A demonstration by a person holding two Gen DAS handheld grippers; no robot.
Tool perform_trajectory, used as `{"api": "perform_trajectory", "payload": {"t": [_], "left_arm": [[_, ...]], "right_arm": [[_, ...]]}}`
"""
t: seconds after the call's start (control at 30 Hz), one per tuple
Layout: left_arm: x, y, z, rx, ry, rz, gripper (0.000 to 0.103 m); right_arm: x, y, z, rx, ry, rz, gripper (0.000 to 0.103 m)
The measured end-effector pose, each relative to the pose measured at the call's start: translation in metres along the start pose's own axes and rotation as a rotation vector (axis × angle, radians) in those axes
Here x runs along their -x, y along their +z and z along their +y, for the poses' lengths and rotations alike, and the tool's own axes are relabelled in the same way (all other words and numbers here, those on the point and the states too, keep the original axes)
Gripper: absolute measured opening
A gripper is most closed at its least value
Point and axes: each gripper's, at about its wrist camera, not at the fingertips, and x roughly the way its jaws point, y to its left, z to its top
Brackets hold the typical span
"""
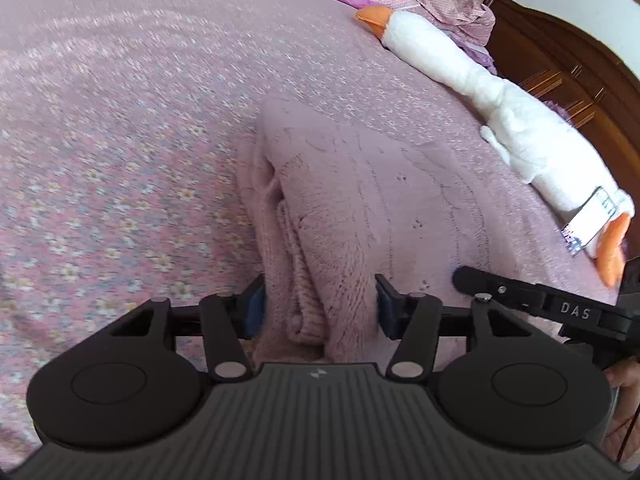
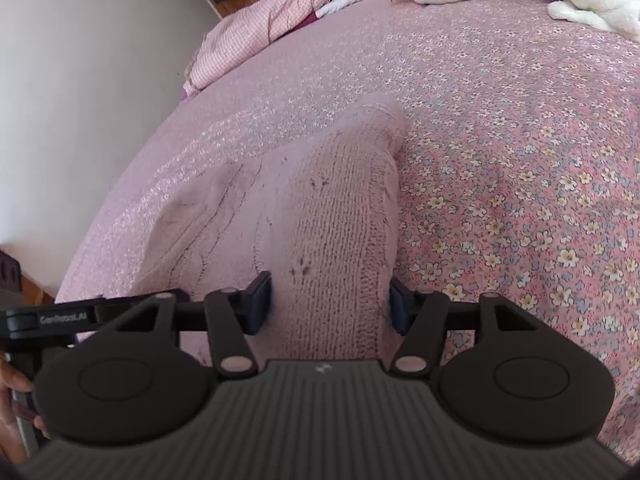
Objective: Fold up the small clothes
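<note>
A pink knitted sweater [image 1: 360,200] lies folded into a thick bundle on the flowered pink bedsheet [image 1: 120,120]. My left gripper [image 1: 320,308] is open and straddles the near end of the bundle, with its layered left edge just inside the left pad. In the right wrist view the same sweater [image 2: 332,208] runs away from me as a long folded strip. My right gripper [image 2: 330,306] is open around its near end, and the ribbed right edge sits by the right pad. A black bar [image 1: 520,292] of the other tool shows at the right.
A white plush goose [image 1: 500,100] with an orange beak lies along the far right of the bed, with a phone-like item [image 1: 588,220] on it. Behind it stands a dark wooden headboard [image 1: 560,52]. A crumpled checked quilt [image 2: 260,32] sits at the far edge, by a white wall [image 2: 80,80].
</note>
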Motion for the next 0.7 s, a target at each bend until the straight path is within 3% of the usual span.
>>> {"api": "perform_trajectory", "payload": {"t": [0.37,0.43,0.6,0.63,0.7], "left_arm": [[0.03,-0.012,-0.022,-0.119,0.136,-0.052,0.075],[0.039,-0.015,-0.03,-0.15,0.161,-0.064,0.084],[0.057,-0.027,-0.039,-0.145,0.223,-0.078,0.095],[0.059,-0.03,-0.04,-0.137,0.237,-0.076,0.095],[0.062,-0.034,-0.044,-0.126,0.252,-0.069,0.095]], "right_arm": [[0.032,-0.015,0.005,0.045,-0.07,-0.061,0.064],[0.04,-0.018,0.008,0.058,-0.089,-0.077,0.064],[0.056,-0.029,0.021,0.104,-0.13,-0.098,0.065],[0.059,-0.031,0.024,0.117,-0.142,-0.1,0.066],[0.067,-0.038,0.029,0.136,-0.16,-0.114,0.078]]}}
